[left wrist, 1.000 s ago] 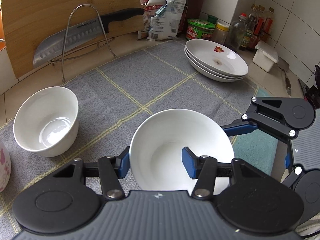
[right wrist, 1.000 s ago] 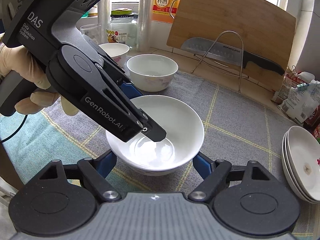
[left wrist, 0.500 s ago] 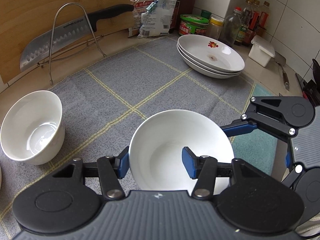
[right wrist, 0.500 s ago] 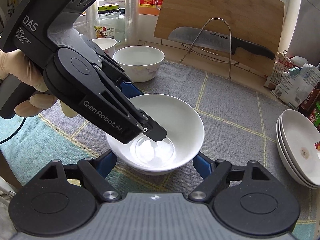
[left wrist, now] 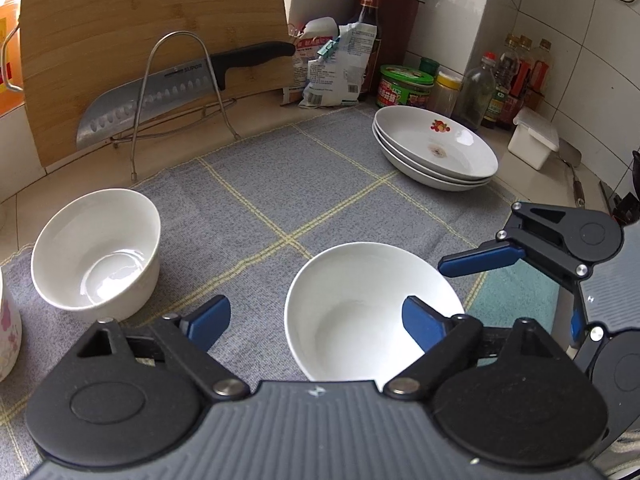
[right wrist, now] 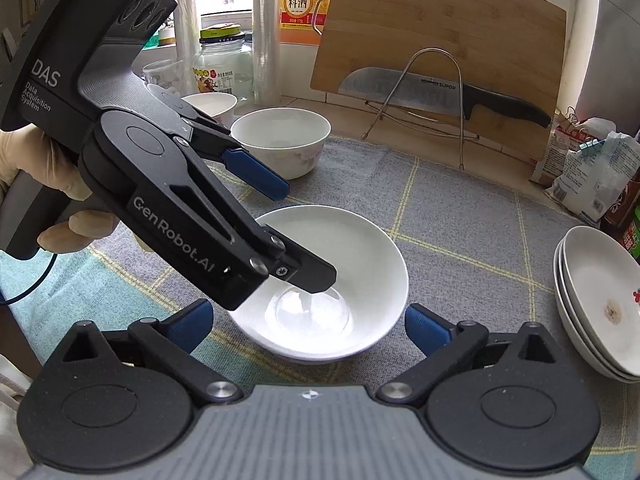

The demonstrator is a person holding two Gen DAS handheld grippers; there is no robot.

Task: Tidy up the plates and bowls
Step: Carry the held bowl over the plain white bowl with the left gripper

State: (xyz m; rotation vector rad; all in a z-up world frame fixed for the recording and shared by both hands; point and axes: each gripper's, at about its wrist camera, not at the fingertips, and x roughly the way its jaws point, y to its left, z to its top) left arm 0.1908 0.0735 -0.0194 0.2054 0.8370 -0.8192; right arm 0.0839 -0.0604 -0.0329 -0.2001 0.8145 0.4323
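The white bowl is seen resting on the grey cloth over the tabletop. Its near-left rim is straddled by the left hand-held gripper, whose jaws are opening. The bowl is flanked, untouched, by the right hand-held gripper, likewise opening.

A wooden cutting board leans at the far left behind a cleaver on a wire rack; sauce bottles stand far right.
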